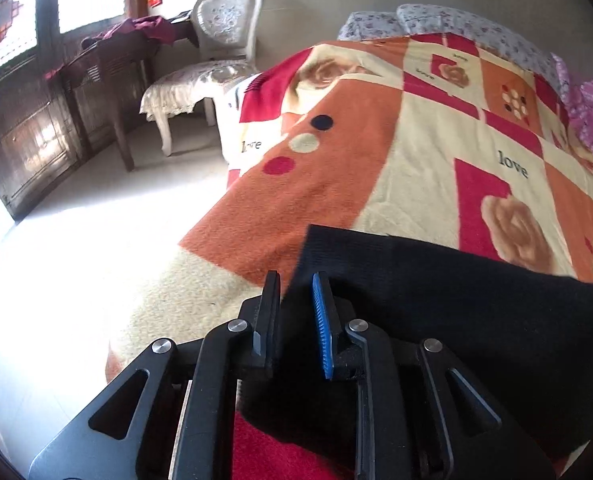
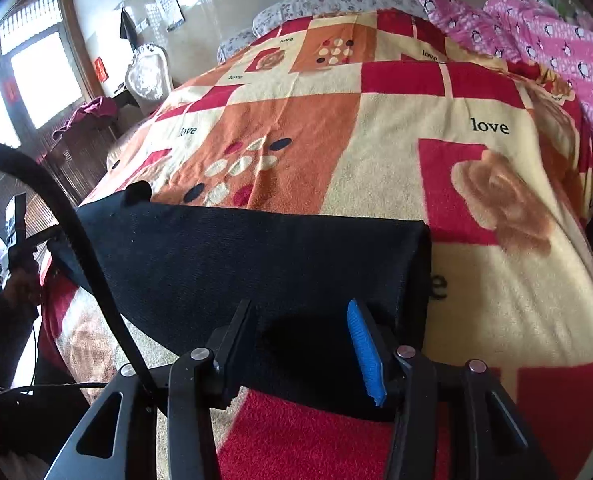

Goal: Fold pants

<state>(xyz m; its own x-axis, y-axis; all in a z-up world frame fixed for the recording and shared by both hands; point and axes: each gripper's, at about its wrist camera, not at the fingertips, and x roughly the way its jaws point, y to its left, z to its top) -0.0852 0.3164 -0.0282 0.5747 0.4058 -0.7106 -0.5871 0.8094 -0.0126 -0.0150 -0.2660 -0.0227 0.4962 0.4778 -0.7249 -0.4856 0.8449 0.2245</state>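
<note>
Your left claw (image 1: 296, 280) stands with its jaws a narrow way apart, above the left corner of the black pants (image 1: 436, 300). The cloth lies under and between the fingers, but the pads do not press on it. Your right claw (image 2: 302, 312) has its jaws moderately wide, and it hangs over the near edge of the same pants, close to their right end; nothing is gripped there either. One finger of each claw carries a blue ribbed pad (image 2: 366, 354).

You can see the pants lying as a flat, folded dark band across the near part of the bed, on the blanket (image 2: 376, 120) with orange, red and cream squares, roses and the word "love". Their right end is a clean folded edge; at the far left corner a small flap stands up.

Beyond the bed on the left are a white ornate chair (image 1: 220, 44) and a dark wooden cabinet (image 1: 96, 80) with a maroon cloth on it. Pink bedding (image 2: 536, 40) lies at the far right.
</note>
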